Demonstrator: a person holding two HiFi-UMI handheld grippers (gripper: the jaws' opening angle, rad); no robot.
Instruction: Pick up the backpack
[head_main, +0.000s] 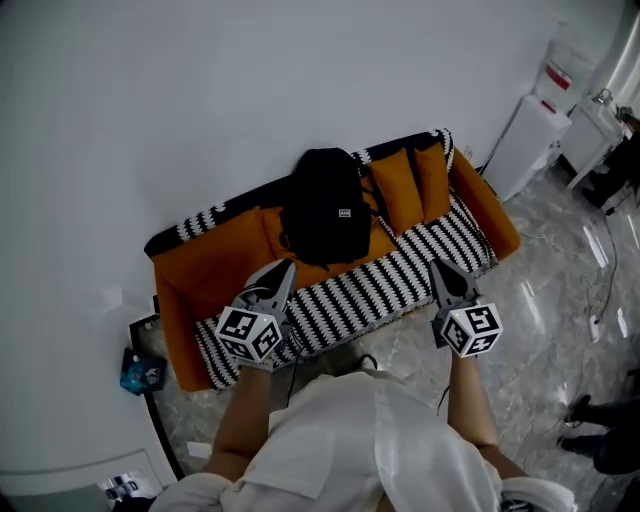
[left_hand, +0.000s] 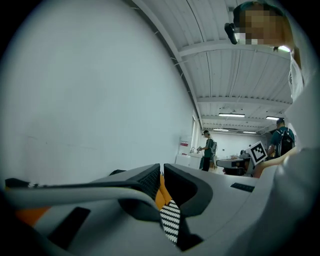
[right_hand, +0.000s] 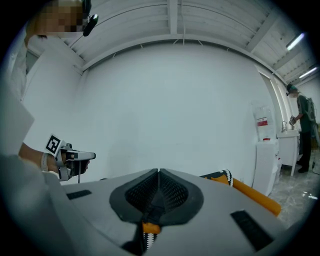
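A black backpack (head_main: 325, 215) stands upright against the back cushions of an orange sofa (head_main: 215, 265) with a black-and-white striped seat. Both grippers hover in front of the sofa, short of the backpack. My left gripper (head_main: 285, 268) is shut and empty, with its tips just below the backpack's lower left. My right gripper (head_main: 436, 268) is shut and empty, off to the backpack's right over the striped seat. In the left gripper view the jaws (left_hand: 162, 171) meet, with a bit of sofa showing below them. In the right gripper view the jaws (right_hand: 158, 173) are pressed together, and the backpack is hidden.
A white wall runs behind the sofa. A white water dispenser (head_main: 532, 140) stands right of the sofa, also seen as the dispenser (right_hand: 267, 160). A small dark side table (head_main: 148, 350) with a blue object sits at the sofa's left. Other people (left_hand: 207, 150) stand far off.
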